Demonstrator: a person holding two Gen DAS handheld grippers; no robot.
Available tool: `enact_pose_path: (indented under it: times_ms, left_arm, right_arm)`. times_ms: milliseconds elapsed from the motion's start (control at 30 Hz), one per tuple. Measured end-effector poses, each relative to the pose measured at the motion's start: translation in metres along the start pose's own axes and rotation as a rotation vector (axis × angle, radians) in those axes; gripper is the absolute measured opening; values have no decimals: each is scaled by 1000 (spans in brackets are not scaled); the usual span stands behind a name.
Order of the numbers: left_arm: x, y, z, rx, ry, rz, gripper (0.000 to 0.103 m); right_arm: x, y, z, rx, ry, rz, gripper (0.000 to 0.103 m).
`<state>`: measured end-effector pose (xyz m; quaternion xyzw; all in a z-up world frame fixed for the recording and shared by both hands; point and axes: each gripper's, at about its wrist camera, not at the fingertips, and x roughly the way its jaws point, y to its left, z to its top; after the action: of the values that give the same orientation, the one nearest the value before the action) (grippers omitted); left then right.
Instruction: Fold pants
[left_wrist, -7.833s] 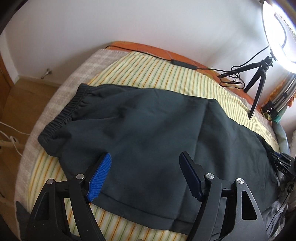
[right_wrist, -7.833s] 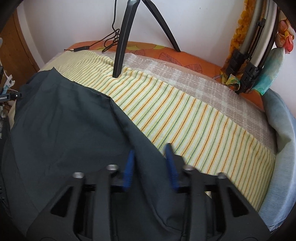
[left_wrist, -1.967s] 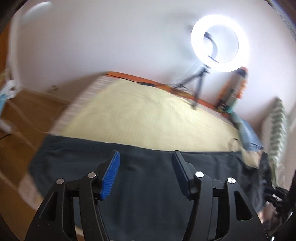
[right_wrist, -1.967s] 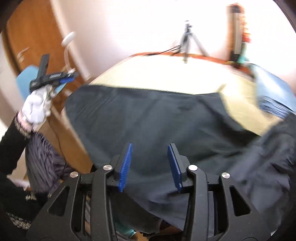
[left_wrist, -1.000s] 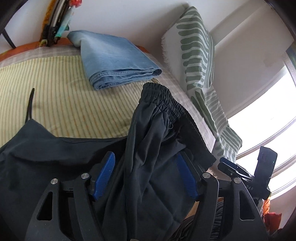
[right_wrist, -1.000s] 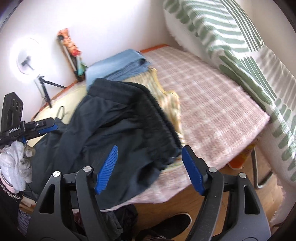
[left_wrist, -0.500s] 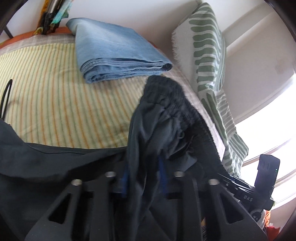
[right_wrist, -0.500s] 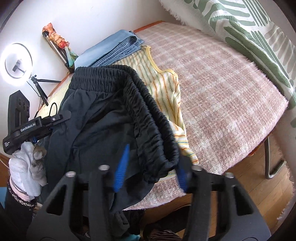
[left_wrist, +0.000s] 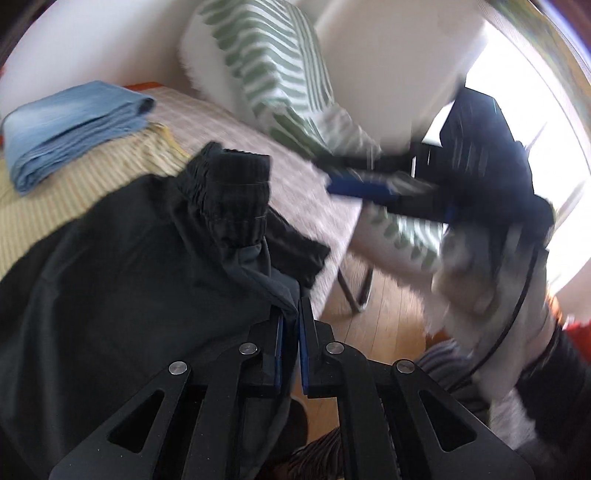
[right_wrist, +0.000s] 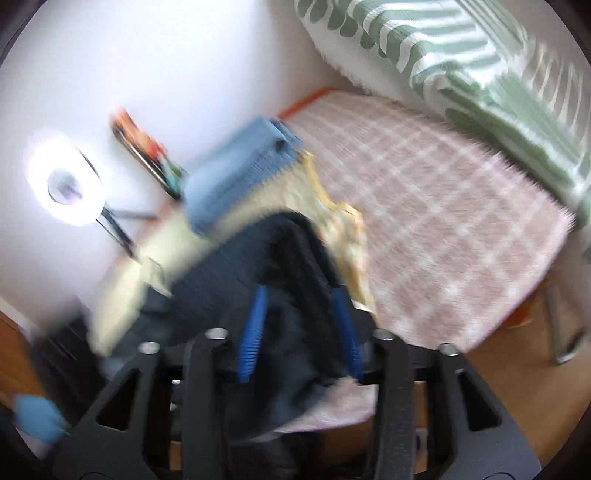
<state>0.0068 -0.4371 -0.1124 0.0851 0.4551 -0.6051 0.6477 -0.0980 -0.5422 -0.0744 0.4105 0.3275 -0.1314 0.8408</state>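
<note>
The dark pants (left_wrist: 122, 258) lie bunched at the bed's near edge, the elastic waistband (left_wrist: 232, 192) standing up. My left gripper (left_wrist: 290, 332) is shut on a fold of the pants fabric just below the waistband. In the blurred right wrist view my right gripper (right_wrist: 301, 325) has its blue pads around the thick waistband (right_wrist: 295, 254), jaws partly closed with the band between them. The right gripper (left_wrist: 369, 188) also shows in the left wrist view, blurred, to the right above the bed.
Folded blue jeans (left_wrist: 70, 122) lie at the back of the striped yellow sheet (left_wrist: 44, 195). A green-patterned pillow (left_wrist: 273, 70) leans on the wall over a pink checked blanket (right_wrist: 436, 206). A ring light (right_wrist: 64, 184) stands at the far left. Wooden floor (left_wrist: 384, 302) lies beyond the bed edge.
Both views have swung and blurred. My left gripper has closed tight on the pants fabric. My right gripper has moved in over the waistband and narrowed around it.
</note>
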Motion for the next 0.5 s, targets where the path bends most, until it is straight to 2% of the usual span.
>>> enact_pose_path:
  times_ms: [33, 100, 167, 233, 300, 367, 400, 500]
  left_arm:
    - [6, -3, -3, 8, 23, -2, 5]
    - [13, -3, -8, -5, 58, -14, 10]
    - [9, -2, -9, -17, 70, -10, 15]
    - [-7, 1, -10, -37, 59, -23, 16]
    - [-37, 6, -15, -54, 25, -16, 30]
    - [-69, 16, -19, -71, -18, 10, 30]
    - [-90, 23, -25, -77, -40, 34, 30]
    - [-144, 50, -45, -93, -97, 155, 31]
  right_arm:
    - [1, -1, 5, 17, 9, 29, 69]
    - [11, 6, 11, 2, 56, 49, 69]
    - [27, 14, 12, -47, 113, 10, 69]
    - [46, 22, 9, -106, 164, -67, 69]
    - [66, 23, 7, -136, 215, -123, 69]
    - [81, 22, 5, -156, 255, -148, 69]
    - [88, 22, 3, -173, 276, -164, 67]
    - [100, 24, -4, -207, 310, -194, 48]
